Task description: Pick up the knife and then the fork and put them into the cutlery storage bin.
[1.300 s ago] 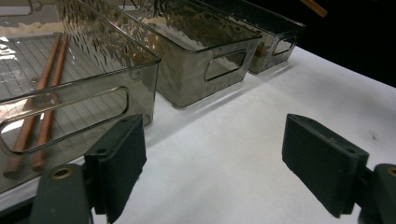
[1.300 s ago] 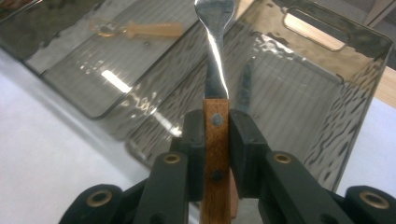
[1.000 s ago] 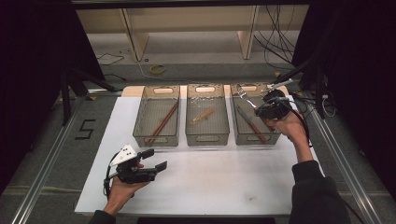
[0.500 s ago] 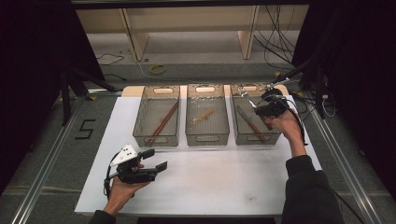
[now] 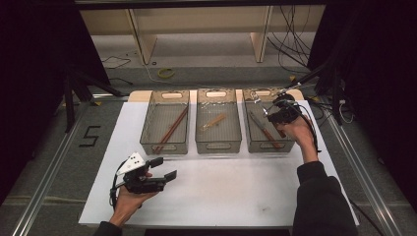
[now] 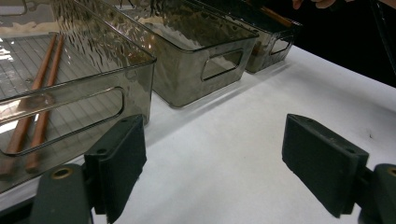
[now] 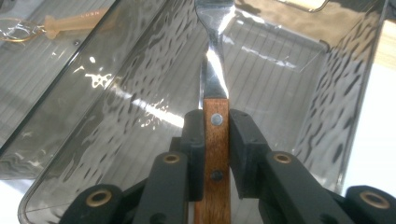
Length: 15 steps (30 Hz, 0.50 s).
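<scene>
My right gripper [image 5: 279, 115] [image 7: 216, 126] hangs over the right-hand clear bin [image 5: 255, 146], shut on the wooden handle of a metal utensil [image 7: 215, 79]. The utensil's shiny neck points along the bin toward its far wall. A second brown-handled piece [image 5: 264, 130] lies on that bin's floor. My left gripper [image 5: 164, 168] [image 6: 224, 172] rests low over the white table top [image 5: 221, 196], in front of the left bin [image 5: 164, 146] [image 6: 70, 100]. Its jaws are open with nothing between them.
Brown chopsticks [image 5: 172, 129] [image 6: 44, 93] lie in the left bin. A pale stick-like item [image 5: 212, 121] [image 7: 70, 21] lies in the middle bin [image 5: 218, 146] [image 6: 201, 56]. Cables and shelf legs sit on the floor behind the table.
My right hand has eased slightly left and down over the right bin, still holding the utensil. The left gripper has stayed put.
</scene>
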Tool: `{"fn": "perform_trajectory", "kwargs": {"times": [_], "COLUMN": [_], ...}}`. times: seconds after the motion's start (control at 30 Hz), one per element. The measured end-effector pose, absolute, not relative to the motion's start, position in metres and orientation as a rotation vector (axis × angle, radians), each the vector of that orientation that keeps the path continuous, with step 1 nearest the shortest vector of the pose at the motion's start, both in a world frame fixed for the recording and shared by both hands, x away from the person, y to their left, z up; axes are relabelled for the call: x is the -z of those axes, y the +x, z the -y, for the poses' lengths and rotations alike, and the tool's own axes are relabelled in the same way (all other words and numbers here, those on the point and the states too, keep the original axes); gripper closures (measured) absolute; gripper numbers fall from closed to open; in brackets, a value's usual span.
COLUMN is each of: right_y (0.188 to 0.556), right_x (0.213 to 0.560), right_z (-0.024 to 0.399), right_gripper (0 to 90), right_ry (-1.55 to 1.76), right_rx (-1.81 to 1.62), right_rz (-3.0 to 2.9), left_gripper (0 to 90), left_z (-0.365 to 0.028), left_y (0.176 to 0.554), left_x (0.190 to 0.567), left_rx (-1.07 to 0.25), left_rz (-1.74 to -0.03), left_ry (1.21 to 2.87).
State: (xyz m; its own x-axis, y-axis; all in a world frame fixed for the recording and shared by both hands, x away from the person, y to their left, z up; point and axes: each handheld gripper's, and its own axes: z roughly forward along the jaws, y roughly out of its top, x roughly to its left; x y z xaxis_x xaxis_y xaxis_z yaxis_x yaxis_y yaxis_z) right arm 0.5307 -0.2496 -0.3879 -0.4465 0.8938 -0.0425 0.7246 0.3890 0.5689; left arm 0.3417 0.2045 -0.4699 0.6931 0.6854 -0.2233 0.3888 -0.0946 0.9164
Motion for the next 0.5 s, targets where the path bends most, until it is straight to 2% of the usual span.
{"fn": "perform_trajectory", "kwargs": {"times": [0.2, 0.27, 0.5], "right_y": [0.534, 0.534, 0.525], "right_x": [0.392, 0.391, 0.38], "right_z": [0.248, 0.247, 0.245], "right_gripper": [76.1, 64.2, 54.6], "right_ry": [1.424, 1.44, 1.389], "right_rx": [-0.679, -0.702, -0.799], "right_rz": [-2.313, -2.304, -2.308], "left_gripper": [21.0, 21.0, 21.0], "left_z": [-0.205, -0.204, -0.205], "left_y": [0.342, 0.342, 0.342], "left_x": [0.47, 0.47, 0.47], "left_rx": [-0.306, -0.306, -0.306], "left_rz": [-0.869, -0.87, -0.87], "left_ry": [1.712, 1.712, 1.712]}}
